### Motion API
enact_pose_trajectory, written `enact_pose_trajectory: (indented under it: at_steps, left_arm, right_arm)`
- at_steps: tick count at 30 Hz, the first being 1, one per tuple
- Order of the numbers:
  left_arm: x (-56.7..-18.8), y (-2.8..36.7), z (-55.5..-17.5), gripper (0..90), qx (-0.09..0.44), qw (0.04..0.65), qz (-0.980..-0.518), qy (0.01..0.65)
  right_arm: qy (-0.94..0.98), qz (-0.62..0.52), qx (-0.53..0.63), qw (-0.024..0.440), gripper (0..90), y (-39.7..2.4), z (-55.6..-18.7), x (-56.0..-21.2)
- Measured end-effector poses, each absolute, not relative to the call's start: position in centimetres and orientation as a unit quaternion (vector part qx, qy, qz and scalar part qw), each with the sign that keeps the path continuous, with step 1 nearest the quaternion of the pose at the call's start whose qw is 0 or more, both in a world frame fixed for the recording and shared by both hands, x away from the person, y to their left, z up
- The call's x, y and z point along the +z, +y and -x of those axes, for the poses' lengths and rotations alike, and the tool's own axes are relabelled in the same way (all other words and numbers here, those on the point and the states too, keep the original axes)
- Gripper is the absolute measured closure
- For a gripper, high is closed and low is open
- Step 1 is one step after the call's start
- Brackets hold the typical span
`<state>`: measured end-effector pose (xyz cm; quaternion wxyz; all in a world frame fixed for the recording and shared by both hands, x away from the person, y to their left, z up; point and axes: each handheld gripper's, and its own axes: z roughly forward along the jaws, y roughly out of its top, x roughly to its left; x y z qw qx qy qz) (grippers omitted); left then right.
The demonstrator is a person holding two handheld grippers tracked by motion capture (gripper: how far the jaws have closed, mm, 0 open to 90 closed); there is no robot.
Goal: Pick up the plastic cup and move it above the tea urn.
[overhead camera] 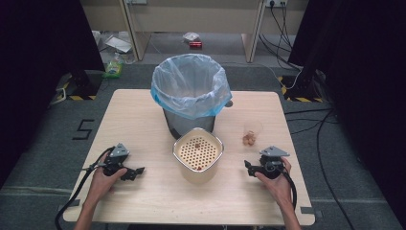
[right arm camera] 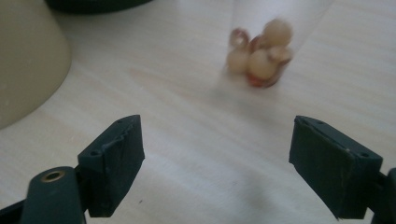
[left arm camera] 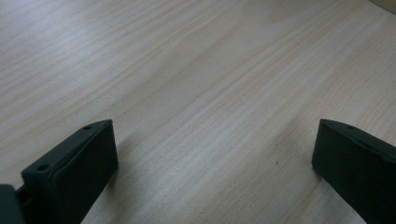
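Both jaws gape: left hand-held gripper [overhead camera: 137, 171] lower left, right hand-held gripper [overhead camera: 248, 167] lower right (each empty). A clear cup [overhead camera: 251, 132] stands mid-frame on the counter [overhead camera: 143, 120]

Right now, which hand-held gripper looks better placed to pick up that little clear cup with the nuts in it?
The right hand-held gripper, I'd judge. The clear cup stands just beyond it, its jaws are open, and the cup sits ahead of them. The left hand-held gripper lies across the beige container, facing bare table.
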<state>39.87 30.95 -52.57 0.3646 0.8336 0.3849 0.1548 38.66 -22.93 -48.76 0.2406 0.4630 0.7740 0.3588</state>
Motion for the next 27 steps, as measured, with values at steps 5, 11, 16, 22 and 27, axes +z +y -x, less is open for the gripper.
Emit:
enact_pose_trajectory:
  at_steps: [5, 11, 16, 22, 27]
  left_arm:
    - [-52.6, 30.9, -39.9, 0.0, 0.155, 0.365, -0.834, 0.385]
    - [-52.6, 30.9, -39.9, 0.0, 0.155, 0.365, -0.833, 0.385]
    - [-52.6, 30.9, -39.9, 0.0, 0.155, 0.365, -0.833, 0.385]
    - [-52.6, 30.9, -39.9, 0.0, 0.155, 0.365, -0.834, 0.385]
    - [-52.6, 30.9, -39.9, 0.0, 0.155, 0.365, -0.834, 0.385]
  right_arm:
    - [0.745, -0.486, 0.376, 0.260, 25.7, -24.3, -39.3, -46.6]
    - [0.719, -0.514, 0.385, 0.266, 33.6, -26.0, -41.4, -44.9]
    - [0.720, -0.510, 0.385, 0.270, 38.6, -26.3, -42.4, -44.0]
    - [0.717, -0.512, 0.391, 0.267, 46.0, -26.0, -44.4, -42.8]
    - [0.719, -0.519, 0.383, 0.259, 52.2, -26.0, -46.3, -42.6]
